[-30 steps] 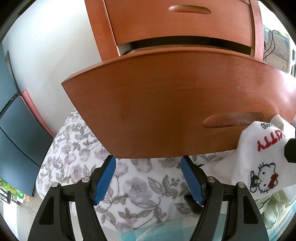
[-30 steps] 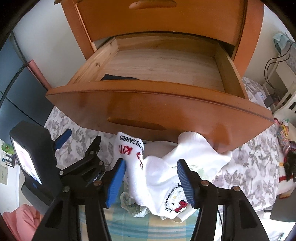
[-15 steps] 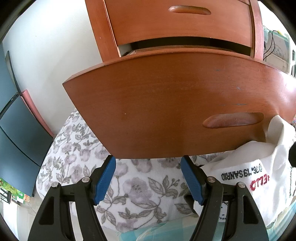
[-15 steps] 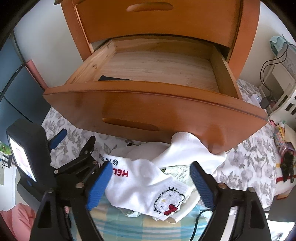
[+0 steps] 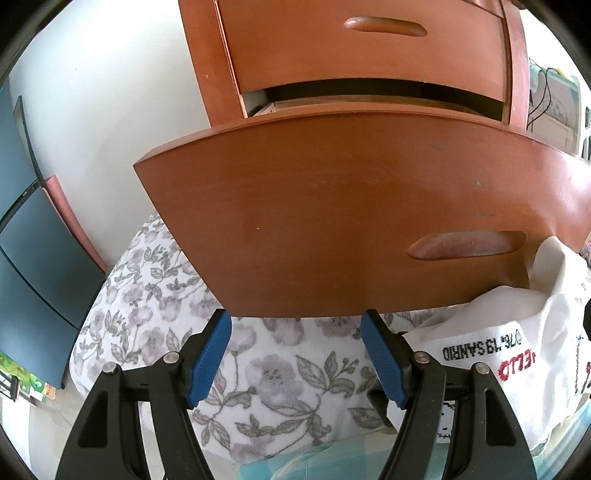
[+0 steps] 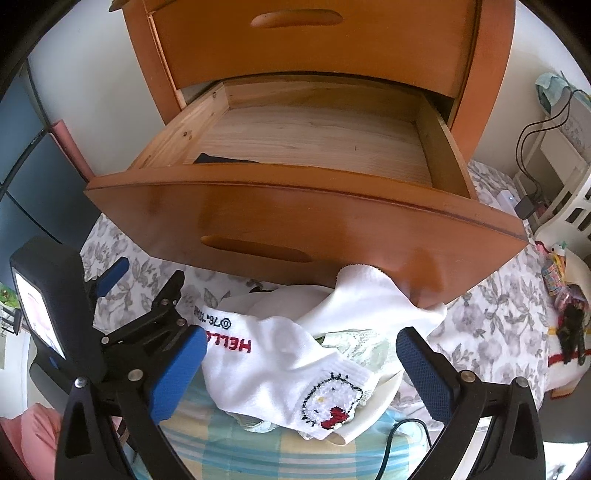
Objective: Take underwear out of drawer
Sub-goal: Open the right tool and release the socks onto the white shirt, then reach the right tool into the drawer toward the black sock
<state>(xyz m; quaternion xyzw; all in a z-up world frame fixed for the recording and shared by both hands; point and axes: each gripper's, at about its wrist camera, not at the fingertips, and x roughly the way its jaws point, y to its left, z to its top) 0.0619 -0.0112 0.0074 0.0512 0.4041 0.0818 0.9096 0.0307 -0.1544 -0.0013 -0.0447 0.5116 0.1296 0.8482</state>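
The wooden drawer [image 6: 295, 218] stands pulled out of the chest; in the right wrist view its floor is mostly bare, with one dark folded garment [image 6: 225, 160] at the front left corner. White socks with red lettering [image 6: 291, 365] lie on a pile of pale underwear on the bed below the drawer front. My right gripper [image 6: 299, 373] is open, its blue pads on either side of the sock without touching it. My left gripper [image 5: 295, 362] is open and empty below the drawer front [image 5: 351, 221], with the same socks [image 5: 517, 354] to its right.
A floral bedspread [image 5: 155, 314] covers the bed under the drawer. Above is a shut upper drawer [image 6: 295, 33]. A dark cabinet [image 5: 33, 258] stands at the left. At the right are a white basket [image 6: 565, 199], cables and small items [image 6: 569, 317].
My right gripper let go of the white socks and opened wide; they dropped onto the pile on the bed. The left gripper stayed still.
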